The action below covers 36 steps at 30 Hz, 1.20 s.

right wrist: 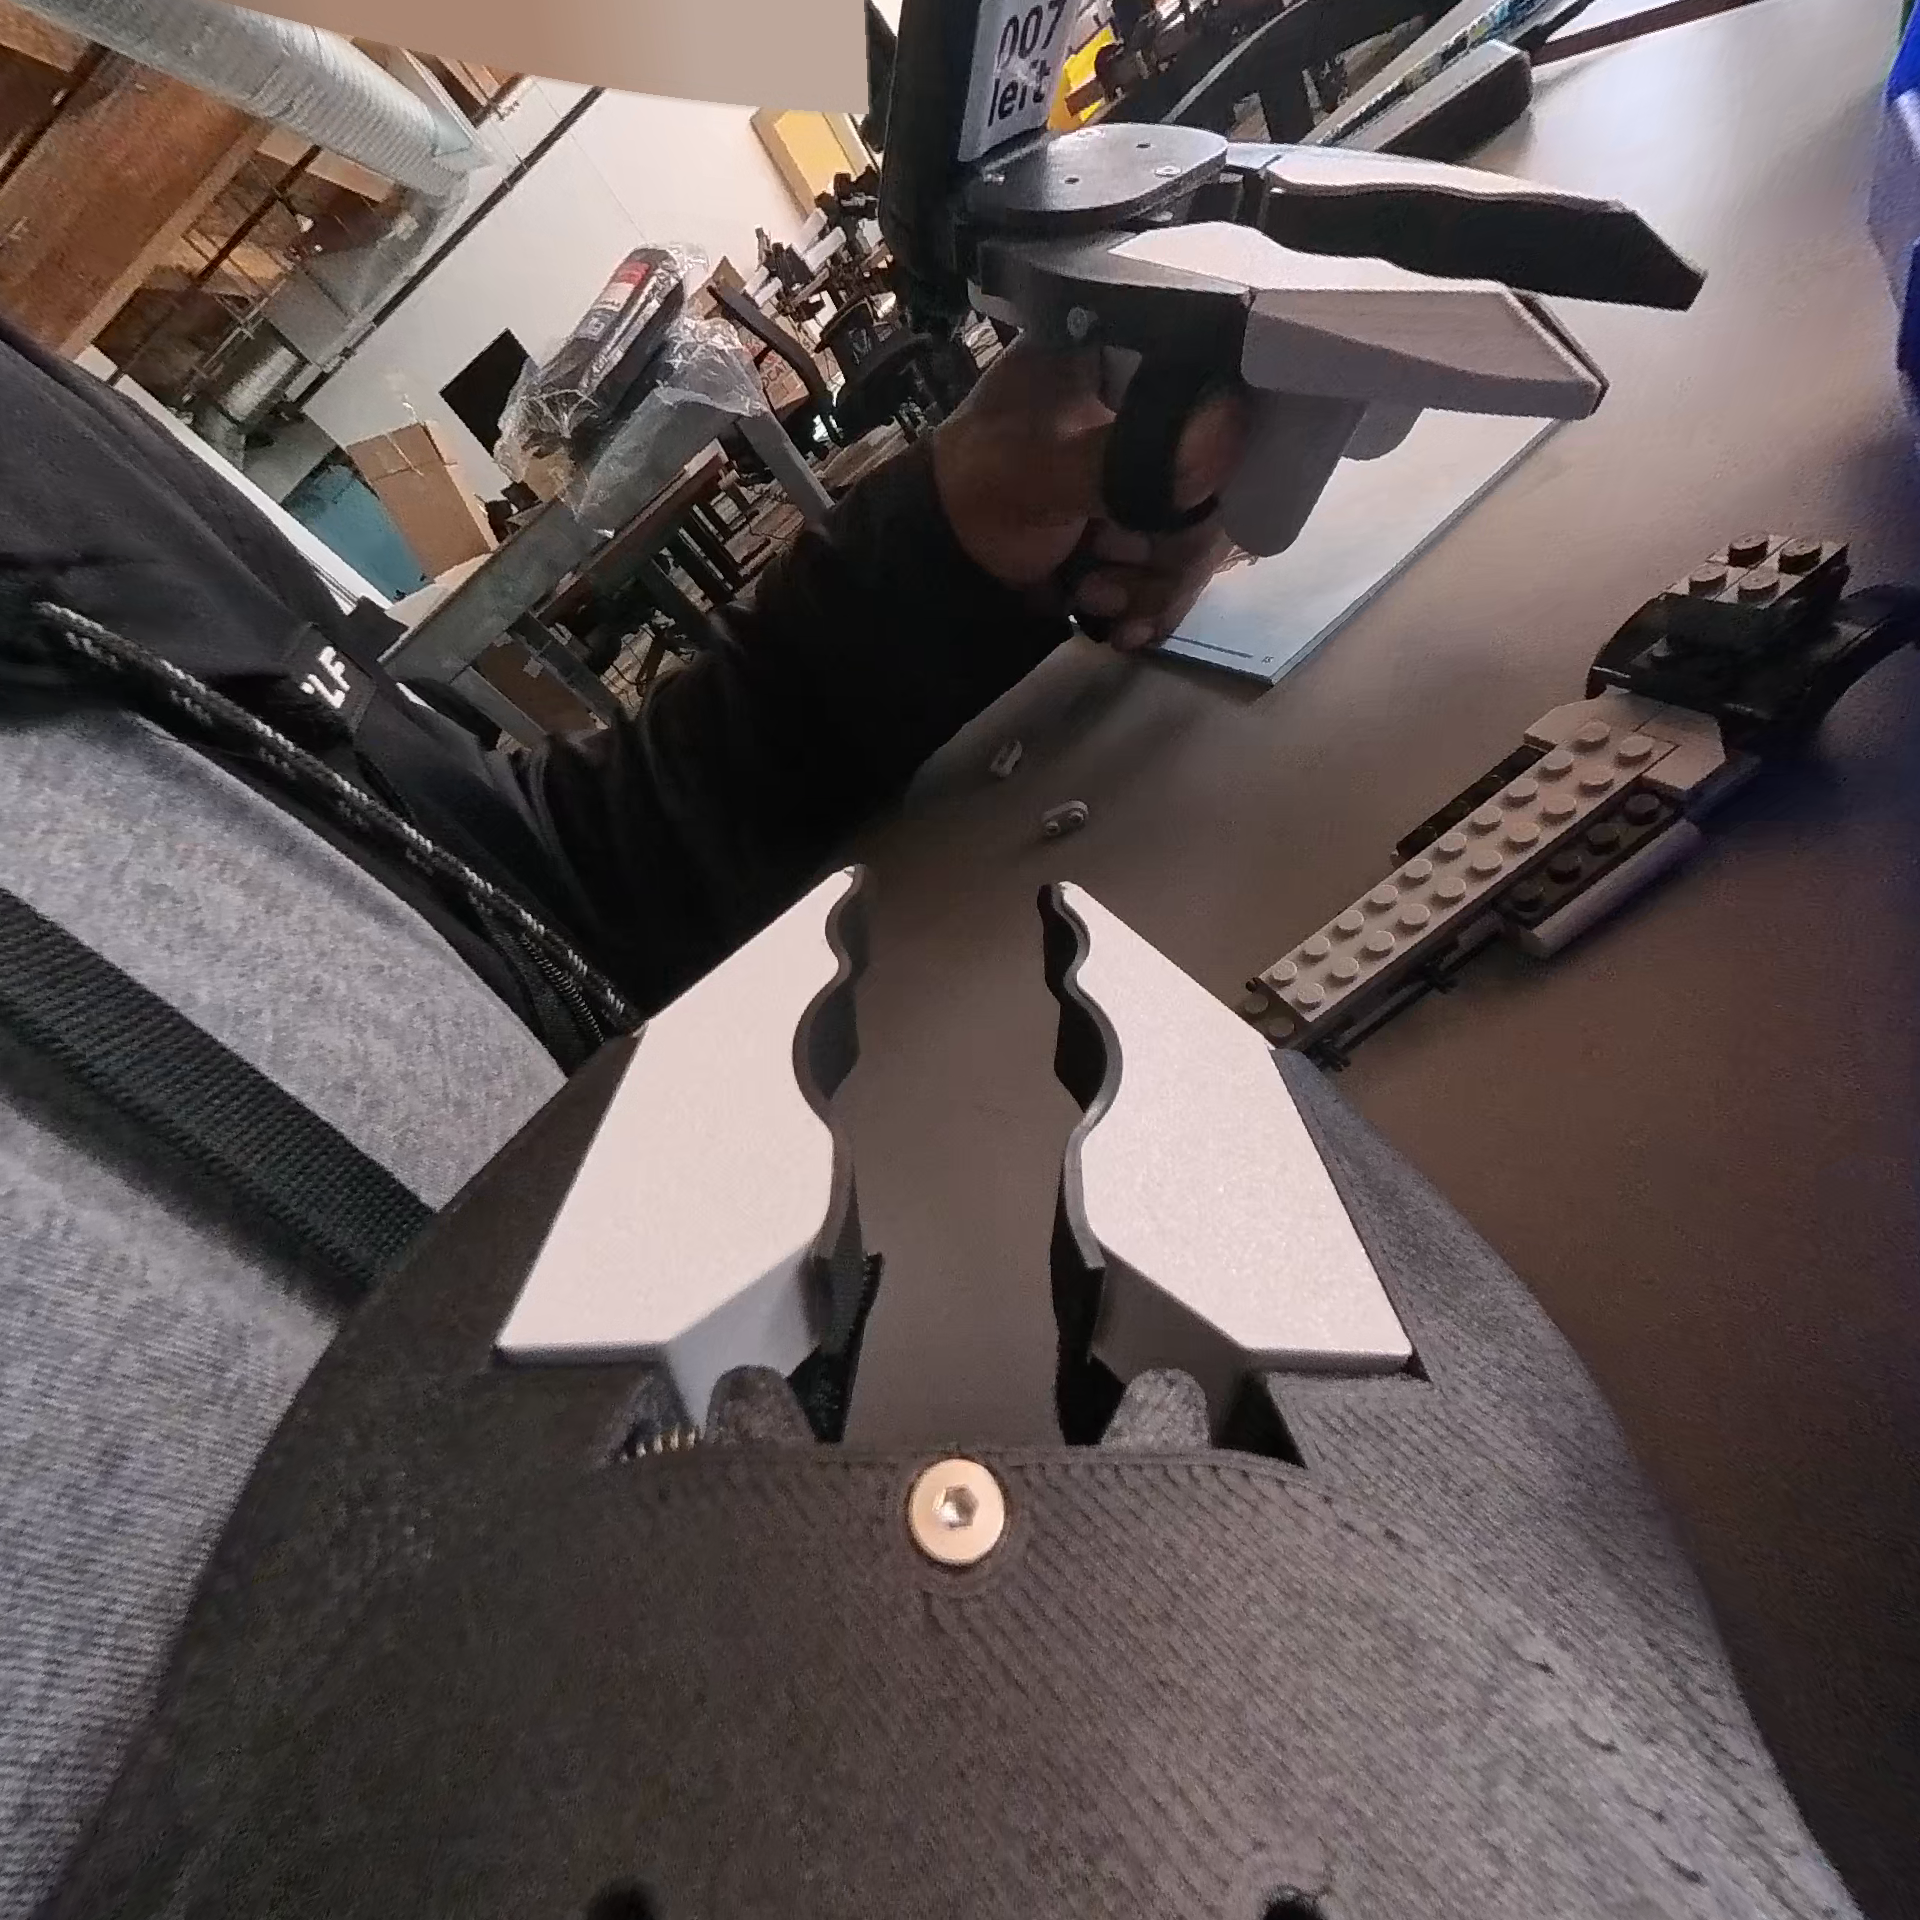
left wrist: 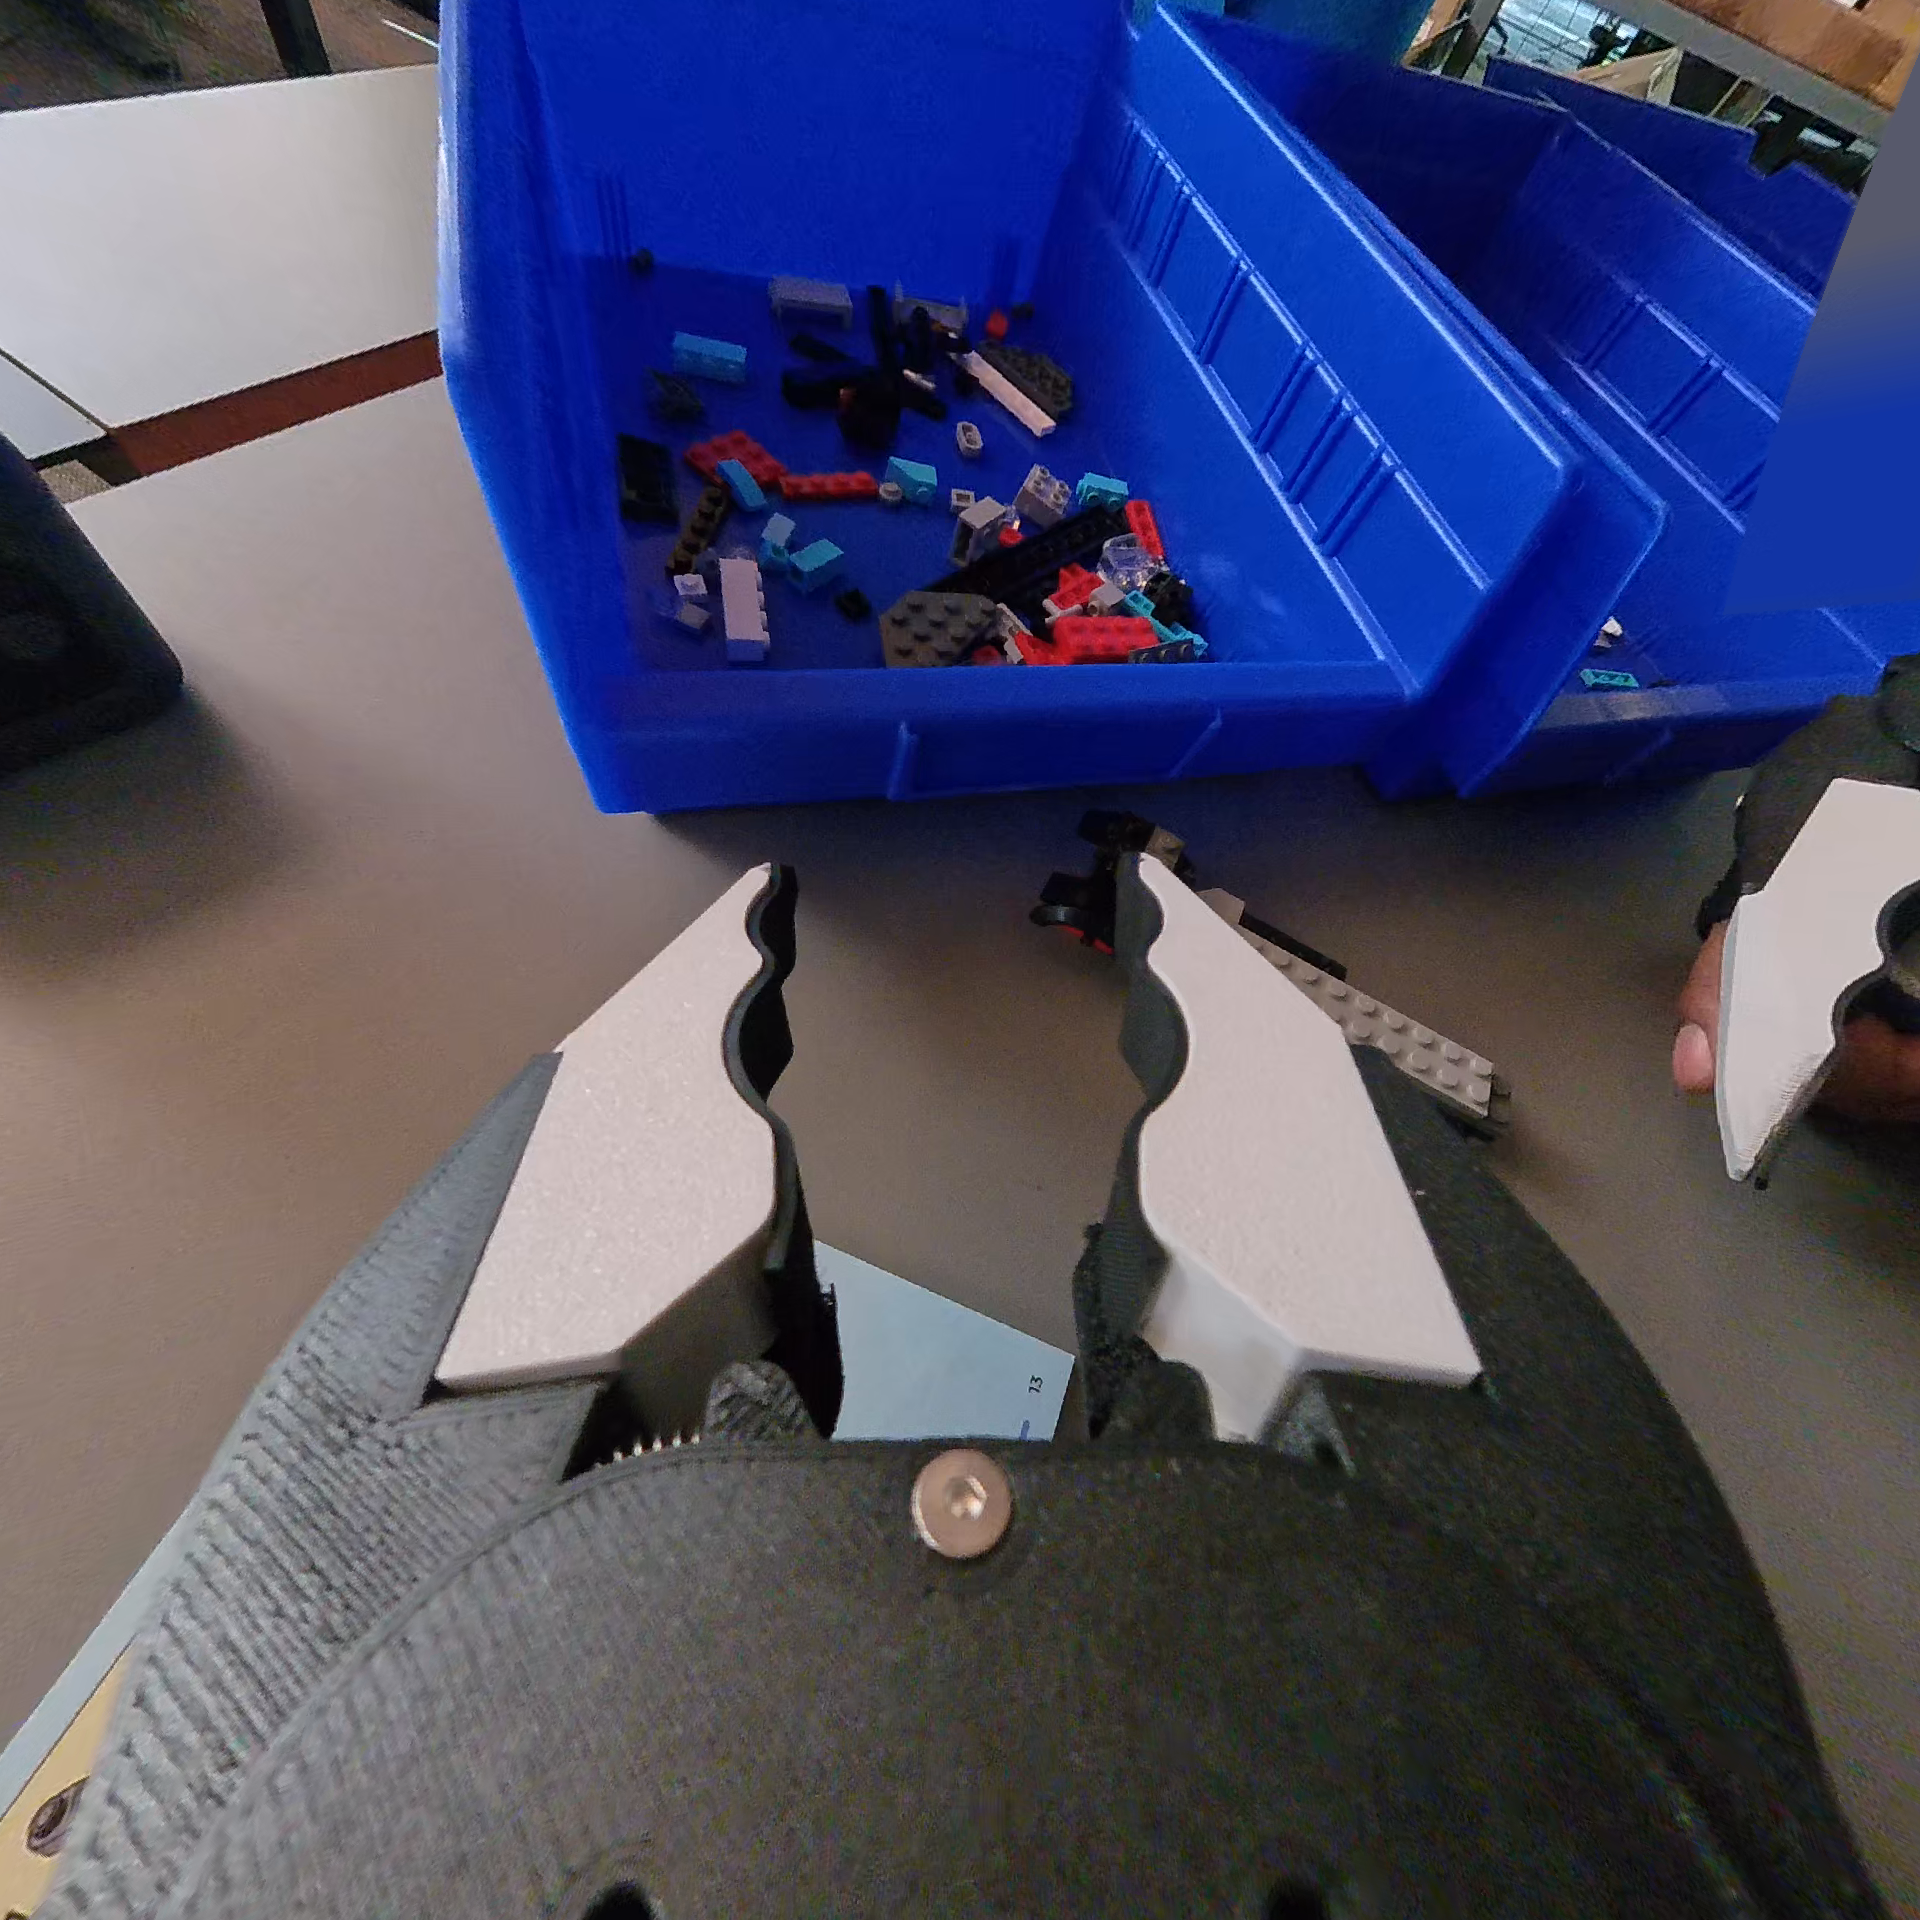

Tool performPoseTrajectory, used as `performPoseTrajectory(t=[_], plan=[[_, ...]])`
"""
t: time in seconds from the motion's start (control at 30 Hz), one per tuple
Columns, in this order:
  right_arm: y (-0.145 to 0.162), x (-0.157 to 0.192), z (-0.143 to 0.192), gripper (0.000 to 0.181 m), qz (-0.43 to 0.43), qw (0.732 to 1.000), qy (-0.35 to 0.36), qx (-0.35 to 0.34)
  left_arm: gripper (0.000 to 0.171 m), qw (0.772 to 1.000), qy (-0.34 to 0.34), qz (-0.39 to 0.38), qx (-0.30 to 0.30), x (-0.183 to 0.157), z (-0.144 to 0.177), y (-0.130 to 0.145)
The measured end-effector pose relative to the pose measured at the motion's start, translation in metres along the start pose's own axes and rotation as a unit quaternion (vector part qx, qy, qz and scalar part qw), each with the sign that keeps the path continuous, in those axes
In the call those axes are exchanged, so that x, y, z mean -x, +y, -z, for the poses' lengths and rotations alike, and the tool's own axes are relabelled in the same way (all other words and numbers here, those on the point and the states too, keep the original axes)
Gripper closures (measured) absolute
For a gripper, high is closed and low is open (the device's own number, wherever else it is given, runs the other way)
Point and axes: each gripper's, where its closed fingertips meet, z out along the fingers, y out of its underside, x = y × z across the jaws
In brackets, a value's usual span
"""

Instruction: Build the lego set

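Here the left tongs [left wrist: 956,883] stand wide apart and empty above the grey surface [left wrist: 364,935], with the right finger's tip overlapping the partly built model [left wrist: 1382,1023]; the blue bin [left wrist: 1039,727] of loose bricks [left wrist: 914,499] lies just beyond. The right tongs [right wrist: 951,883] are narrowly parted, empty, low over the surface beside the model [right wrist: 1507,852]. Two small pieces [right wrist: 1062,821] lie ahead, near a booklet [right wrist: 1351,561].

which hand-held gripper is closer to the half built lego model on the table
Left. The left hand-held gripper hovers open with one fingertip over the lego model; the right hand-held gripper, also open, sits beside it.
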Motion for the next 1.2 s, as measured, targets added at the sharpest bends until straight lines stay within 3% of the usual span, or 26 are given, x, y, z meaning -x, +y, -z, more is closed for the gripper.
performPoseTrajectory(t=[0.27, 0.5, 0.7, 0.97, 1.2], plan=[[0.000, 0.000, 0.000, 0.147, -0.001, 1.000, 0.000, 0.001, 0.108, 1.000, 0.000, -0.002, -0.001, -0.001, 0.001, -0.005], [0.001, 0.001, 0.000, 0.147, 0.001, 1.000, 0.000, 0.001, 0.113, 0.998, 0.032, -0.041, 0.020, -0.012, -0.002, -0.060], [0.001, 0.002, 0.000, 0.147, 0.002, 1.000, -0.002, 0.003, 0.116, 0.990, 0.057, -0.089, 0.097, -0.025, -0.052, -0.091], [0.001, 0.003, 0.002, 0.146, -0.002, 1.000, -0.009, 0.000, 0.123, 0.967, 0.060, -0.106, 0.222, -0.012, -0.125, -0.070], [0.002, 0.004, 0.002, 0.146, -0.003, 1.000, -0.011, 0.002, 0.129, 0.958, 0.065, -0.117, 0.254, -0.008, -0.159, -0.075]])
